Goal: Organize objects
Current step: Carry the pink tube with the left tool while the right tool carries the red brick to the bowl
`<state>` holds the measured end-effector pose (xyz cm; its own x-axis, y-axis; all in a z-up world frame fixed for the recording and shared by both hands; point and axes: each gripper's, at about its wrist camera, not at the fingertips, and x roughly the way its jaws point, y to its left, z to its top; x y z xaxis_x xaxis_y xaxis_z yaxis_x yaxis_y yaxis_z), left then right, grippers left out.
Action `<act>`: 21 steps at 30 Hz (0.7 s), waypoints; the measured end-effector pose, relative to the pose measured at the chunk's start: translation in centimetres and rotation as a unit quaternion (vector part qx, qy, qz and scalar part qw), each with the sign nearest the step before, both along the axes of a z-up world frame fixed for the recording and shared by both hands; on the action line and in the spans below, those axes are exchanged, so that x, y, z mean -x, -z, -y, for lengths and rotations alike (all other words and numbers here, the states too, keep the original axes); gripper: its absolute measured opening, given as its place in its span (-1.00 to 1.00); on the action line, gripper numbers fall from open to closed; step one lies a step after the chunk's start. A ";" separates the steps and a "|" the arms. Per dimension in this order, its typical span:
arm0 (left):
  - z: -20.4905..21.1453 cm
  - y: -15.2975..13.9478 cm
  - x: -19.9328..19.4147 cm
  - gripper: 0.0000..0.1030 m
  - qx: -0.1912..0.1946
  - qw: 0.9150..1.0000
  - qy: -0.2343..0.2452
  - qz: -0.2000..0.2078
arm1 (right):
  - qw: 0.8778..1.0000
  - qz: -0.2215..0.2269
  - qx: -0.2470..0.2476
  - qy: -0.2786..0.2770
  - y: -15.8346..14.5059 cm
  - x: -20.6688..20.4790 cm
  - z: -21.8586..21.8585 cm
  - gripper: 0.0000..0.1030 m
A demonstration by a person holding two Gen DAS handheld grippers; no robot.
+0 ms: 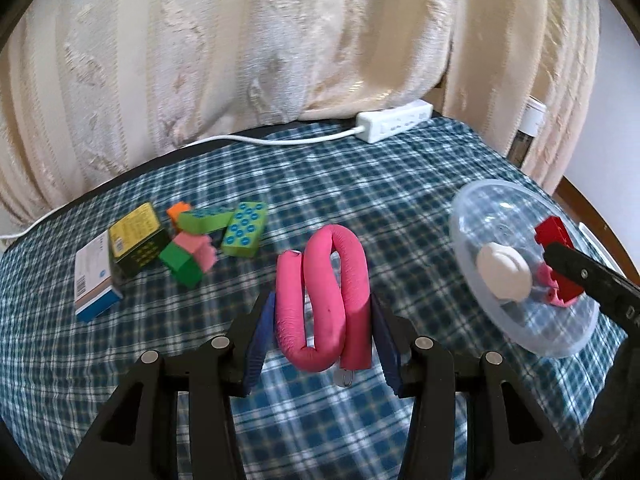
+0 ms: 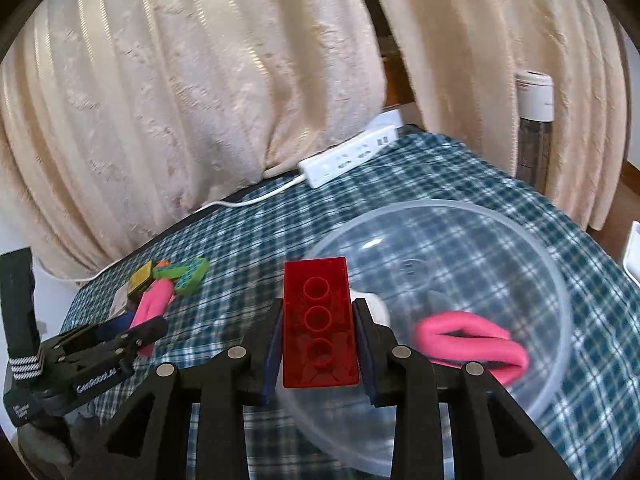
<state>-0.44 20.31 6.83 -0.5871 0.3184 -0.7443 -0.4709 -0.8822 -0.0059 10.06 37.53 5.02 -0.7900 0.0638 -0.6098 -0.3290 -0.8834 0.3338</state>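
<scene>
Grip, left: left gripper clamped on folded pink foam roller, pads pressing both outer sides, roller lifted off the cloth.
Grip, right: right gripper clenched on red brick, pads on its long sides, hollow underside w/ three round sockets facing the cam.
Roller feel: soft, light, springy; looks like wire core since it keeps its bends. Squashes under pads, so prob. won't slip. Best held across the bundled folds, as now; an end-only hold would let it unfold & flop.
Brick feel: stiff, light, smooth plastic, can skid if pinched at an edge. Flat long sides = right place; grip sits about mid-length, fair.
Bowl: clear plastic bowl at 1–3 o'clock from the right gripper, close by; another pink roller already inside. Thin, light, will likely scoot or tip if knocked on the rim.
Rest pile: green blocks & small boxes at 10 o'clock from the left gripper, well apart, on checked cloth.
Far edge: white power strip at 12–1 o'clock, by curtain.
Guess: both loads bound for bowl; drop low, not toss.
</scene>
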 end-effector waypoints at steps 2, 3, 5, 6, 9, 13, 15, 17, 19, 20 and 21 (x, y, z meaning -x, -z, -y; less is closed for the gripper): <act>-0.8 0.1 -0.2 -0.05 0.003 1.000 0.008 0.000 | 1.000 -0.001 0.001 0.008 0.1 -0.2 -0.8 -0.34; -1.1 0.1 -0.4 -0.05 0.004 1.000 0.013 0.001 | 1.000 -0.001 0.002 0.011 0.1 -0.3 -1.0 -0.34; -1.8 0.2 -0.6 -0.06 0.006 1.000 0.021 0.002 | 1.000 0.000 0.004 0.020 0.3 -0.5 -1.8 -0.34; -2.2 0.3 -0.7 -0.06 0.008 1.000 0.025 0.003 | 1.000 0.000 0.005 0.024 0.4 -0.5 -2.2 -0.34; -3.2 0.2 -1.0 -0.05 0.007 0.999 0.038 0.005 | 0.999 0.001 0.008 0.034 0.6 -0.8 -3.1 -0.33; -4.6 0.2 -1.3 -0.05 -0.002 0.998 0.059 0.018 | 0.999 0.002 0.009 0.046 0.7 -0.9 -4.5 -0.34; -5.3 0.1 -1.6 -0.05 -0.005 0.997 0.070 0.020 | 0.999 0.002 0.008 0.048 0.8 -1.0 -4.8 -0.33; -6.2 0.1 -1.9 -0.05 -0.007 0.996 0.083 0.022 | 0.999 0.003 0.010 0.051 0.9 -1.2 -5.2 -0.33; -7.1 0.1 -2.3 -0.05 -0.008 0.995 0.095 0.021 | 0.999 0.004 0.011 0.052 1.2 -1.3 -5.5 -0.33; -7.6 0.1 -2.4 -0.05 -0.007 0.995 0.102 0.021 | 0.998 0.005 0.012 0.054 1.2 -1.3 -5.6 -0.33; -8.0 0.1 -2.6 -0.05 -0.007 0.994 0.107 0.020 | 0.998 0.005 0.012 0.055 1.3 -1.4 -5.8 -0.33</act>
<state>2.14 28.33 6.71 -0.4745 0.4438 -0.7602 -0.6473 -0.7612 -0.0403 11.43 43.33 3.76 -0.7733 0.1345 -0.6196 -0.4268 -0.8332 0.3517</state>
